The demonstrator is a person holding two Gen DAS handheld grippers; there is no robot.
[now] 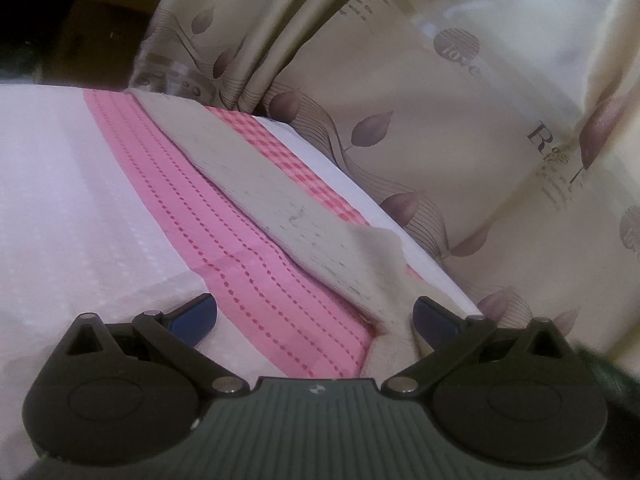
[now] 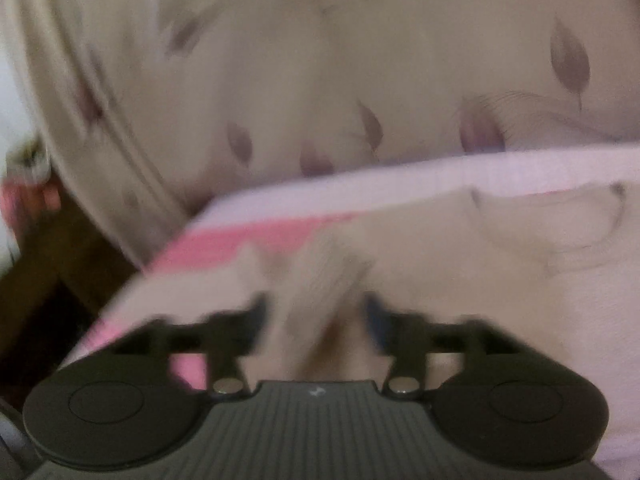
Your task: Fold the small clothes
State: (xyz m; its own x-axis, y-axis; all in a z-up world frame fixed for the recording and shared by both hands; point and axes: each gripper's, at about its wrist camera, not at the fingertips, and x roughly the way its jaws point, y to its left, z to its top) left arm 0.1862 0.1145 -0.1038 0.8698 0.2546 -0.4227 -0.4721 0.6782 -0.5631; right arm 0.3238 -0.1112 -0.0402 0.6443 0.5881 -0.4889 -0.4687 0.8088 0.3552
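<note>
A curtain point(image 1: 460, 100) printed with leaves is hanging close behind everything, right along the far edge of the tabletop point(image 1: 60, 184), which is lying under a pale cloth with a pink dotted band point(image 1: 208, 216). That far edge is leaving almost no room to push away from the person; the open room is lying on the near, white side.

The small beige garment point(image 1: 260, 184) is stretching as a long strip along the pink band, its long axis running from the far corner by the curtain toward the near right, where its end is rumpling up just ahead of the left hand-held gripper point(image 1: 316, 316). That gripper is standing wide, with only the cloth's near corner lying beside its right finger point(image 1: 436, 320), not pinched.

In the blurred right wrist view, the same garment point(image 2: 460, 264) is spreading ahead and to the right, a neckline-like seam showing near the far edge. The right hand-held gripper point(image 2: 316, 316) is standing partly open, a fold of beige cloth point(image 2: 320, 292) rising between the fingers; whether the pads are pressing it, the blur is hiding. Judging by this, the right hand is the nearer to a usable fold.
</note>
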